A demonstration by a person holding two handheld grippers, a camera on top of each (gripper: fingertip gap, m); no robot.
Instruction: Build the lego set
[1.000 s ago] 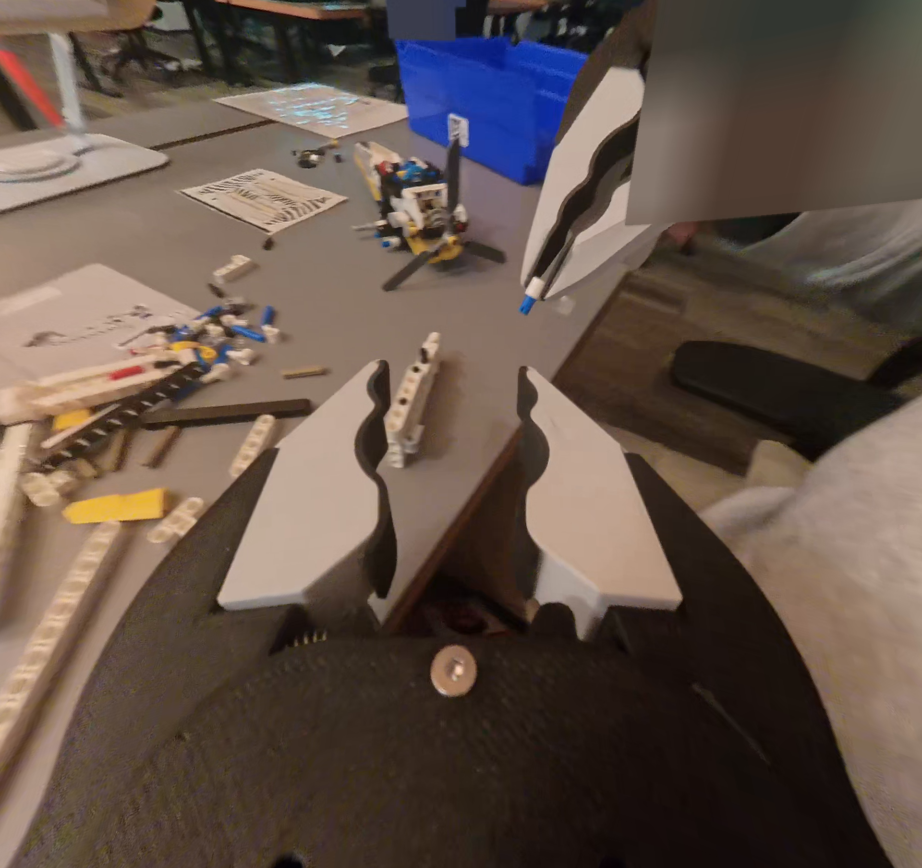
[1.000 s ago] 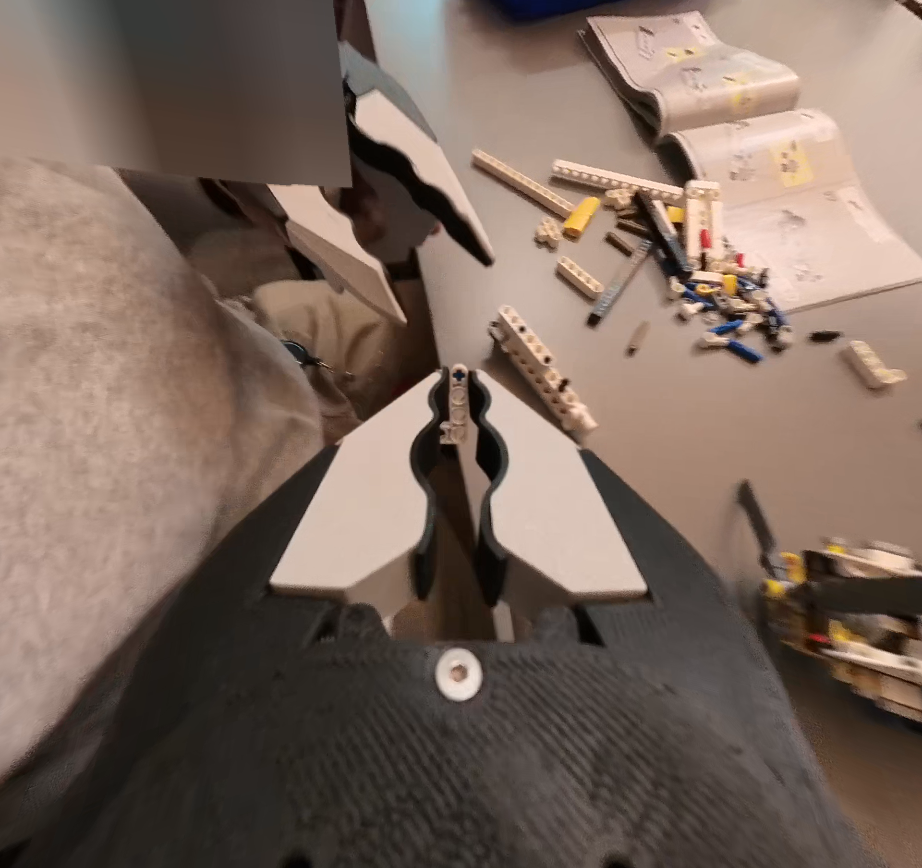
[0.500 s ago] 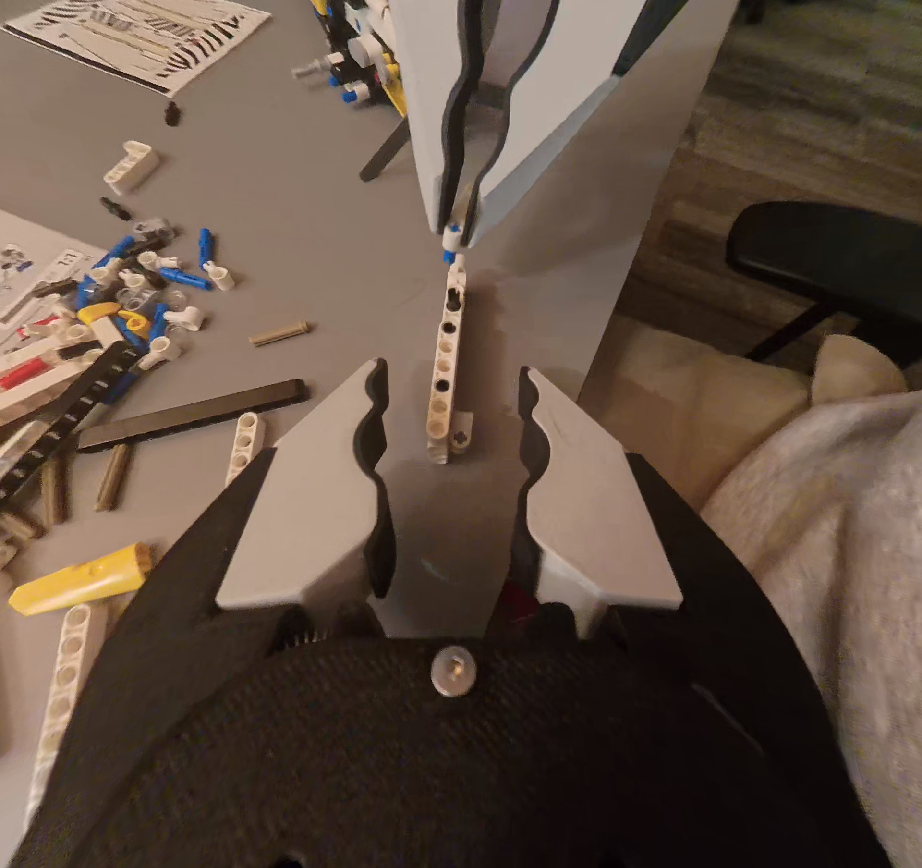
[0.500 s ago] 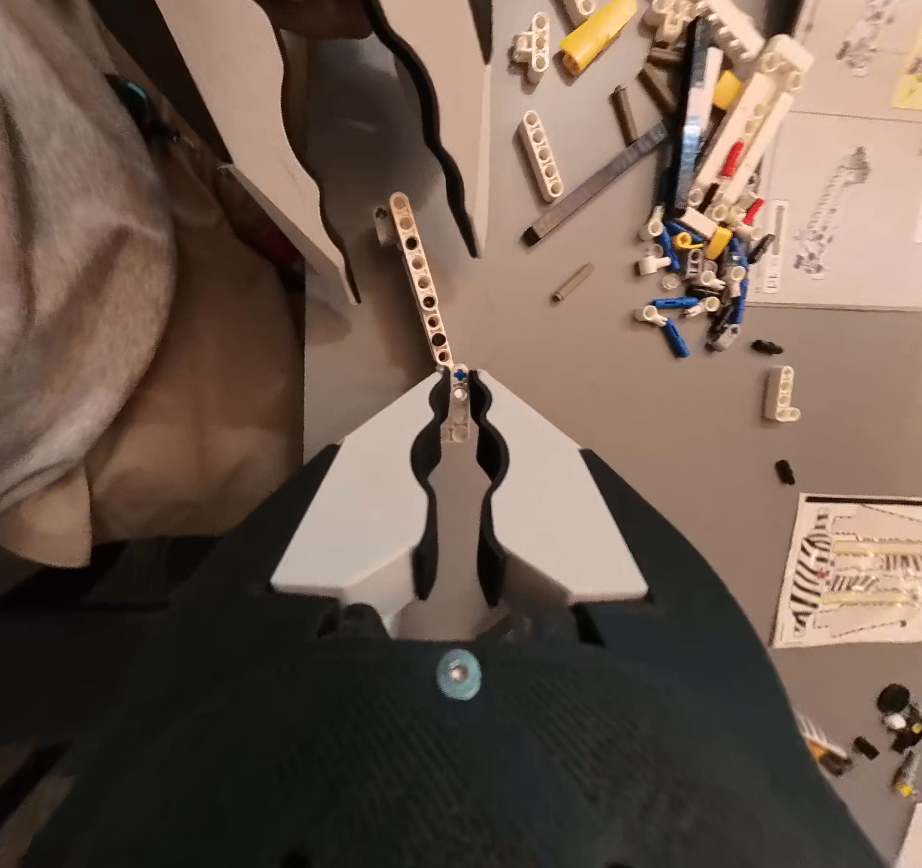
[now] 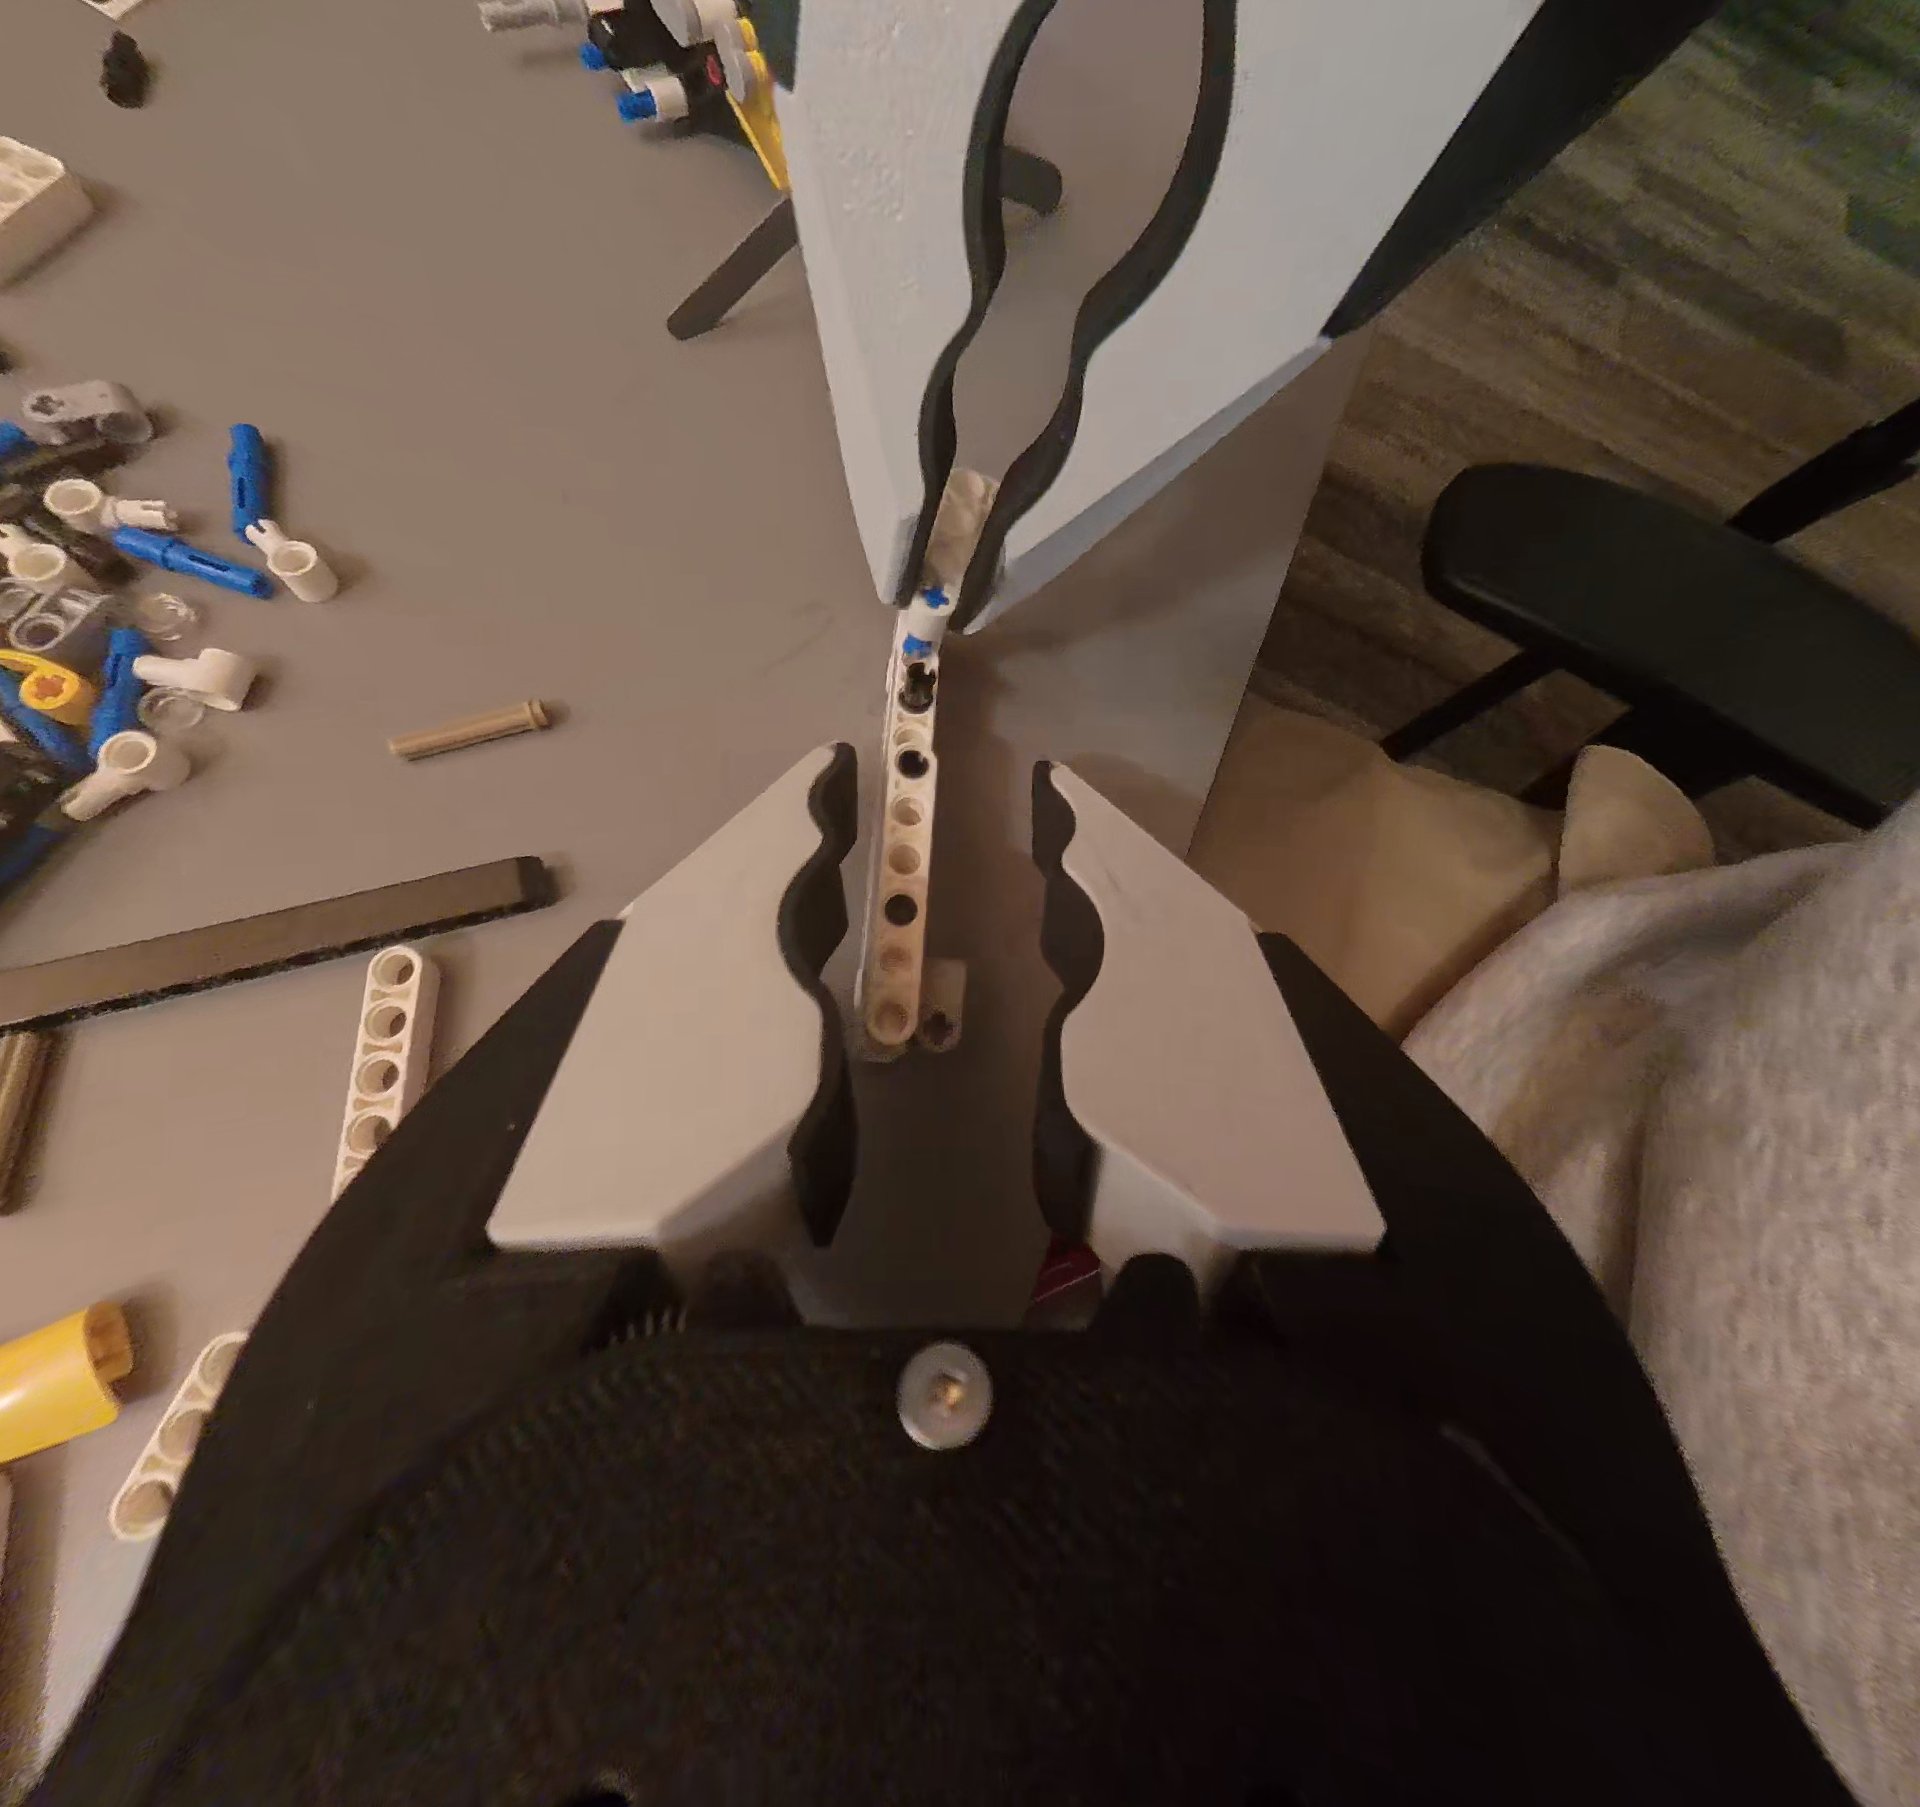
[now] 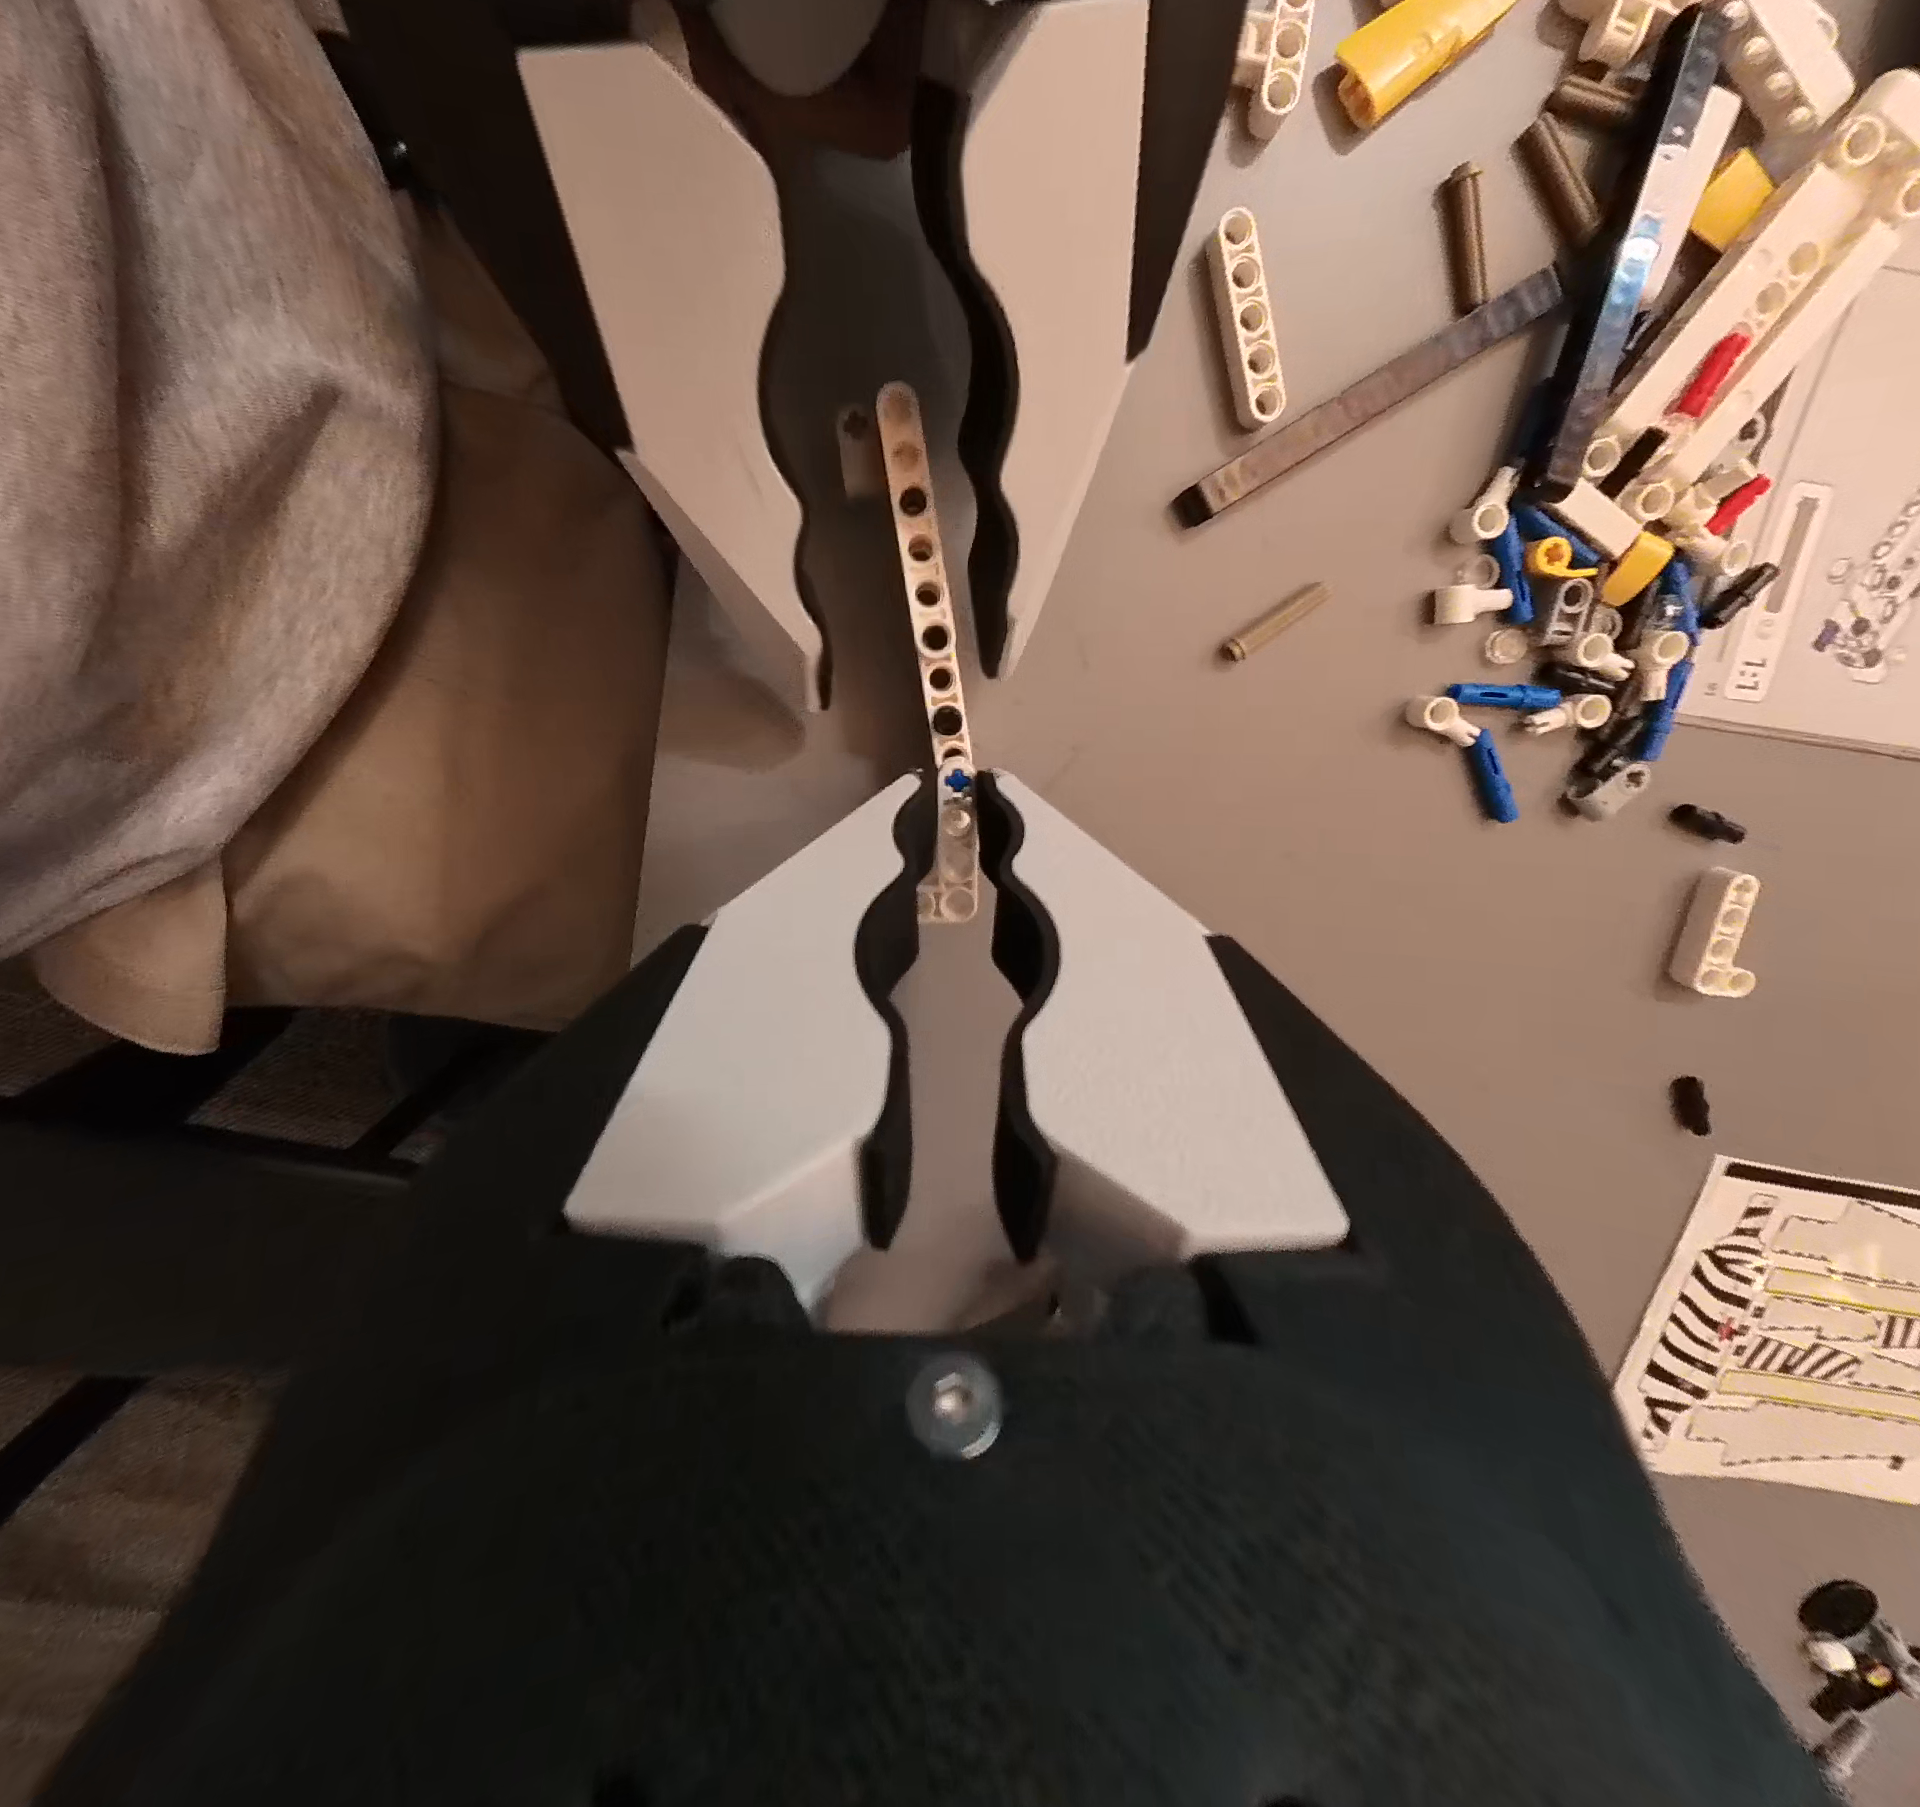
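Note:
A long white beam with holes (image 5: 902,858) lies on the grey table (image 5: 499,323) near its edge, with a small grey connector (image 5: 940,1014) at its near end. My left gripper (image 5: 942,770) is open, its fingers on either side of the beam without closing on it. My right gripper (image 6: 954,783) is shut on a short white piece (image 6: 954,864) with a blue pin (image 6: 956,781) at its tip. The pin meets the beam's (image 6: 928,583) far end hole. The right gripper (image 5: 940,604) comes in from the top of the left wrist view, and the left gripper (image 6: 906,675) from the top of the right wrist view.
A pile of loose pieces (image 6: 1621,614) lies on an instruction booklet (image 6: 1849,635). A black strip (image 5: 270,936), white beams (image 5: 384,1061) and a yellow piece (image 6: 1434,32) lie nearby. A part-built model (image 5: 675,22) and a sticker sheet (image 6: 1787,1342) sit farther off. A chair (image 5: 1662,614) stands past the table edge. My two grippers' fingertips are within a few centimetres of each other.
The right gripper swung down and brought its short piece to the beam's end. The left gripper moved forward, so the beam now lies between its open fingers.

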